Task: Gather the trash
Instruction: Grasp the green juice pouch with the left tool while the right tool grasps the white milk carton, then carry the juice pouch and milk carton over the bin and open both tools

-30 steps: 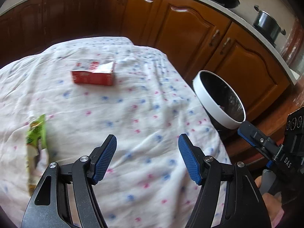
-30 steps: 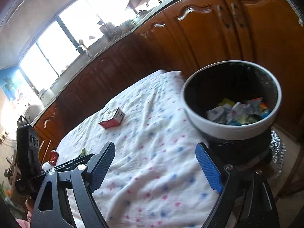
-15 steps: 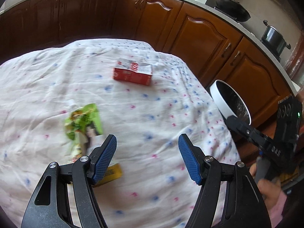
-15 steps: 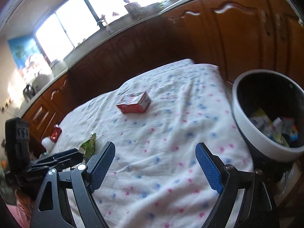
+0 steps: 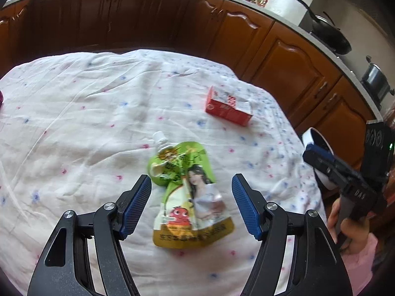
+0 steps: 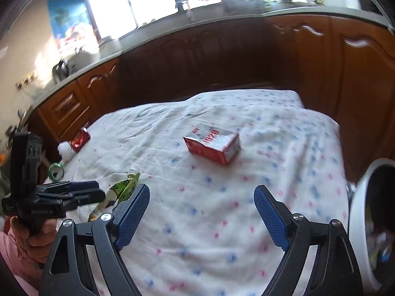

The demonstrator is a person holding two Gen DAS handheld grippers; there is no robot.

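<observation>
On the cloth [image 5: 74, 113] one pouch [image 5: 187, 192] is seen flat between the gaping, empty left gripper [image 5: 191, 204] and one red box [image 5: 228, 108] beyond, while only the right view, its gripper [image 6: 201, 212] likewise spread and empty, shows one bin [image 6: 358, 222], a tape roll [image 6: 56, 171] and a red wrapper [image 6: 80, 139].

Clothed table [image 5: 74, 103]: pouch [image 5: 190, 192], carton [image 5: 228, 109]

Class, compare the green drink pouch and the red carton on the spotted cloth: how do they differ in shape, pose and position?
1. The green spouted drink pouch is flat and crumpled; the red and white cardboard carton is a boxy block.
2. The pouch lies between the open left gripper fingers; the carton lies farther off, with no gripper at it.

Both lie on the white spotted cloth, outside the white-rimmed bin.
</observation>
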